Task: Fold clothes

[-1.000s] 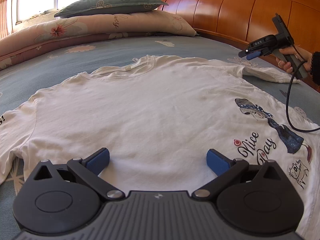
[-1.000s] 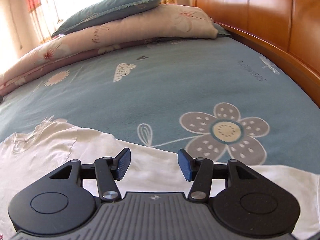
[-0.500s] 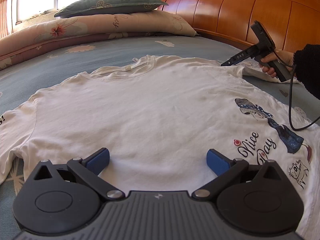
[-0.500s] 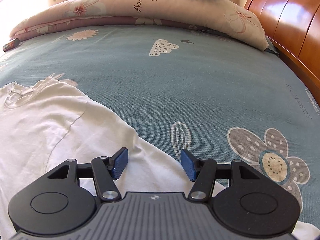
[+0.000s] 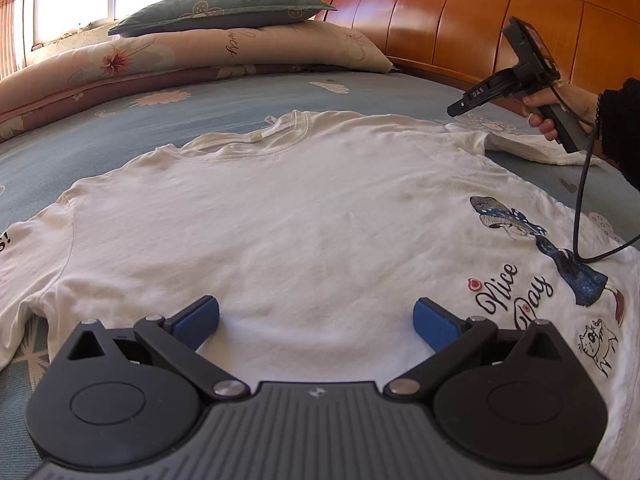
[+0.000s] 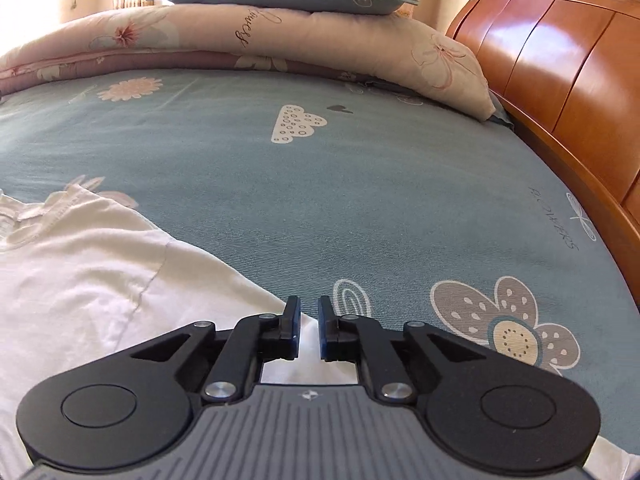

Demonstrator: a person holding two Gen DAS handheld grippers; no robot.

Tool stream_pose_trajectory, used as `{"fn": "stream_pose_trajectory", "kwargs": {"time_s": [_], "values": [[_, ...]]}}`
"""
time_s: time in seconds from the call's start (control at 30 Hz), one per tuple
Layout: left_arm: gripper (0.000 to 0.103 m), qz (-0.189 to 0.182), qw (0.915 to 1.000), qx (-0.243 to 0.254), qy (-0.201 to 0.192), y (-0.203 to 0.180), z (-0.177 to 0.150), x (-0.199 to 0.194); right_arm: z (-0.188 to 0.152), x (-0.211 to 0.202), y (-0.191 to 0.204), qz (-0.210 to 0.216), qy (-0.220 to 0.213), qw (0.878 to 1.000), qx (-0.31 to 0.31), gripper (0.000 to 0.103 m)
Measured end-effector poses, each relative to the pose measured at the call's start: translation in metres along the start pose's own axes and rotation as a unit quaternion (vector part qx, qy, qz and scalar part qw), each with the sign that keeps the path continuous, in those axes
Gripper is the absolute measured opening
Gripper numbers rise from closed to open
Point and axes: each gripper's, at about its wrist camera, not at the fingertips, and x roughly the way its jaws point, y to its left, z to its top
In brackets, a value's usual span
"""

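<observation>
T-shirt lies spread flat on the bed, collar toward the pillows. Left gripper hovers over its hem, jaws spread wide. Right gripper has just been closing over the sleeve, jaws nearly together; whether they pinch cloth I cannot tell.

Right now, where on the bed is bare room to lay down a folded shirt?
The widest free patch is the blue sheet between the white T-shirt's collar and the folded quilt, reaching to the wooden headboard. The near side is crowded: the T-shirt lies spread flat, with the right gripper at its sleeve.
</observation>
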Motion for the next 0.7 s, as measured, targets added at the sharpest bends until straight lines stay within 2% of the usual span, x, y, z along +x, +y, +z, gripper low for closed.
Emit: {"fn": "stream_pose_trajectory", "kwargs": {"time_s": [0.1, 0.13, 0.23, 0.3, 0.4, 0.53, 0.57, 0.63, 0.7], "values": [[0.102, 0.0, 1.0, 0.0, 0.0, 0.0, 0.0, 0.0, -0.011, -0.038, 0.008, 0.051, 0.004, 0.998, 0.044, 0.011], [0.102, 0.001, 1.0, 0.0, 0.0, 0.0, 0.0, 0.0, -0.017, -0.047, 0.01, 0.063, 0.012, 0.996, 0.068, 0.015], [0.102, 0.001, 1.0, 0.001, 0.0, -0.001, 0.001, 0.001, -0.041, -0.065, 0.011, 0.109, 0.025, 0.98, 0.163, 0.042], [0.102, 0.001, 1.0, 0.001, 0.0, -0.001, 0.001, 0.001, -0.06, -0.071, 0.011, 0.134, 0.029, 0.966, 0.221, 0.045], [0.102, 0.001, 1.0, 0.001, 0.0, -0.001, 0.001, 0.0, -0.082, -0.062, 0.006, 0.137, 0.026, 0.944, 0.3, 0.046], [0.102, 0.001, 1.0, 0.001, 0.0, -0.001, 0.001, 0.0, -0.092, -0.041, -0.011, 0.129, -0.011, 0.908, 0.398, 0.047], [0.102, 0.001, 1.0, 0.001, 0.0, -0.001, 0.001, 0.0, -0.092, -0.037, -0.013, 0.127, -0.017, 0.903, 0.41, 0.047], [0.102, 0.001, 1.0, 0.001, 0.0, -0.001, 0.001, 0.0, -0.087, -0.031, -0.015, 0.123, -0.022, 0.902, 0.413, 0.047], [0.102, 0.001, 1.0, 0.001, 0.0, -0.001, 0.001, 0.0, -0.082, -0.03, -0.013, 0.092, -0.028, 0.913, 0.395, 0.044]]}}
